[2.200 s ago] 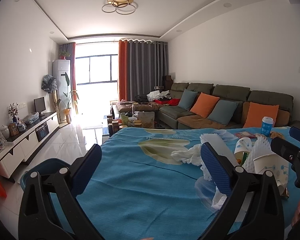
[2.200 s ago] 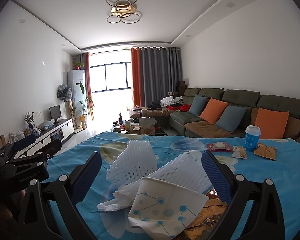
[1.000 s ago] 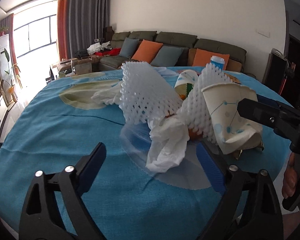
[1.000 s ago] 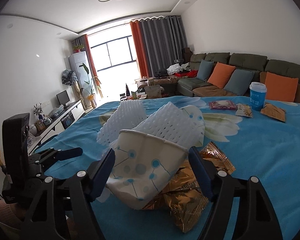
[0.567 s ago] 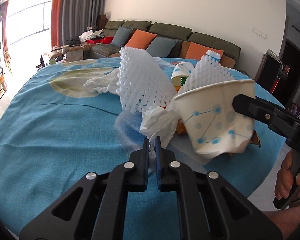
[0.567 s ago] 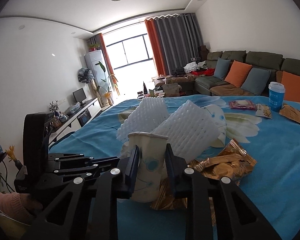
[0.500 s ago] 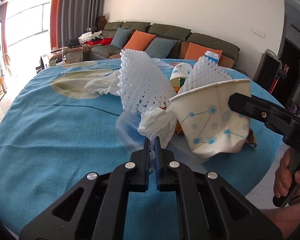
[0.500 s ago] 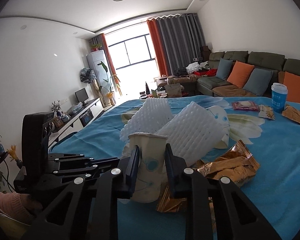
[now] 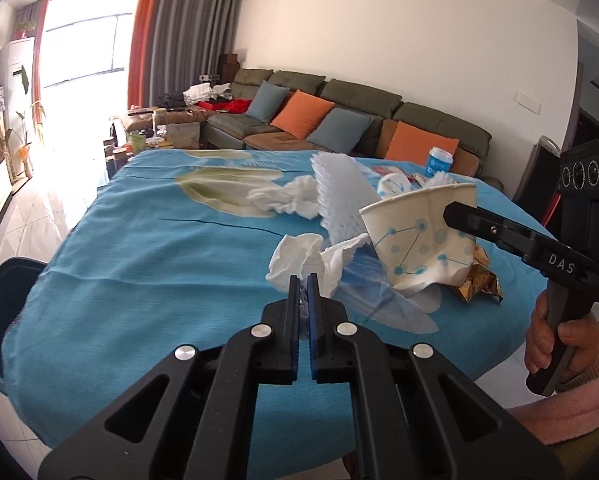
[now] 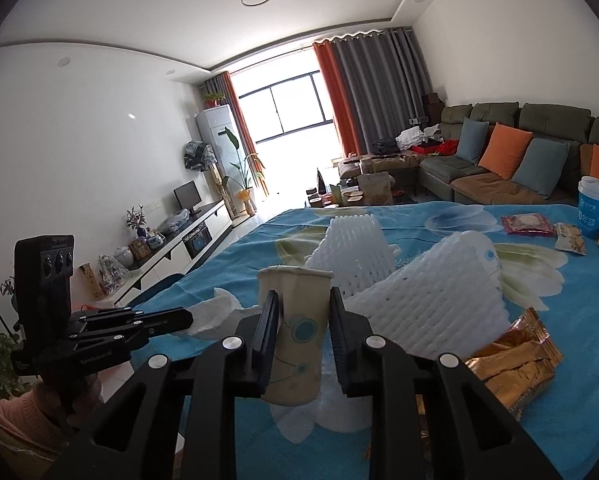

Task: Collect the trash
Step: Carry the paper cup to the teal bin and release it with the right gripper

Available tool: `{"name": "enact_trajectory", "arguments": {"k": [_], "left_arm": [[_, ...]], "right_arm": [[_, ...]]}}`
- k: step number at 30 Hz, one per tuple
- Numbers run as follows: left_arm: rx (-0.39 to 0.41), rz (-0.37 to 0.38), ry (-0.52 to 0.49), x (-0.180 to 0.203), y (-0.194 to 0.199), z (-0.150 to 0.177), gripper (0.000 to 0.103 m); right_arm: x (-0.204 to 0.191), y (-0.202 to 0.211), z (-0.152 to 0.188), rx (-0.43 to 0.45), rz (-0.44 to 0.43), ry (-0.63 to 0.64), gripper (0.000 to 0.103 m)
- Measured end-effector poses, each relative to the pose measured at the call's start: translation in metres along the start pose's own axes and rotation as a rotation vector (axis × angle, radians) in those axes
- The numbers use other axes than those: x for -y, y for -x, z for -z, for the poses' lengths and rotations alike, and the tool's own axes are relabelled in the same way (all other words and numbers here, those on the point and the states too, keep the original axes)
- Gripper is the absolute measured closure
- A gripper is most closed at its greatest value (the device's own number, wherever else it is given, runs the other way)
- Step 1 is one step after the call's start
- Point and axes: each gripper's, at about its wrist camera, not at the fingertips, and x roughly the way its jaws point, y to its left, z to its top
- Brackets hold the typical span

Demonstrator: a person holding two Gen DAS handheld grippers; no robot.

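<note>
Pinching a crumpled white tissue (image 9: 299,258) between pads that are pressing almost flat together, the left gripper (image 9: 304,280) is holding it just above the blue flowered tablecloth (image 9: 139,264). The right gripper (image 10: 304,300) is squeezing a paper cup (image 10: 297,320) with blue dots and lines, its jaws standing narrowly apart with the cup's wall flattening between them. In the left view the same cup (image 9: 419,240) is tilting mouth-up, and the right tool's arm beside it is showing the letters "DAS", with a hand (image 9: 555,344) gripping its handle. A small line of white print is running along the left tool's arm in the right view, too blurred to read. Two white foam nets (image 10: 383,276) are lying just behind the cup, and a gold wrapper (image 10: 515,360) is lying beside them. Farther back, a blue cup with a white lid (image 10: 592,208) is standing near some snack packets (image 10: 527,224); its white characters are too small to make out.
</note>
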Motion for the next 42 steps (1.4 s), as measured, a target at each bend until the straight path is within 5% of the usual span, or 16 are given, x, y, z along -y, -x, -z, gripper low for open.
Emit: {"name": "enact_trajectory", "arguments": {"k": [9,23,33,42], "left_arm": [[0.064,-0.108,0.058,-0.038,0.042,-0.002,0.099],[0.165,-0.393,0.148,-0.137,0.104,-0.02,0.099],[0.113,-0.53,0.235,-0.219,0.109,-0.008,0.099],[0.044,-0.555,0.313,-0.274,0.086,0.007,0.099]], "right_arm": [[-0.036,-0.036,-0.016,-0.013,-0.105,0.046,0.08],[-0.118,-0.14,-0.047,-0.119,-0.336,0.121,0.08],[-0.185,-0.215,-0.059,-0.197,-0.428,0.177,0.08],[-0.221,-0.276,-0.055,-0.294,-0.447,0.178,0.08]]}}
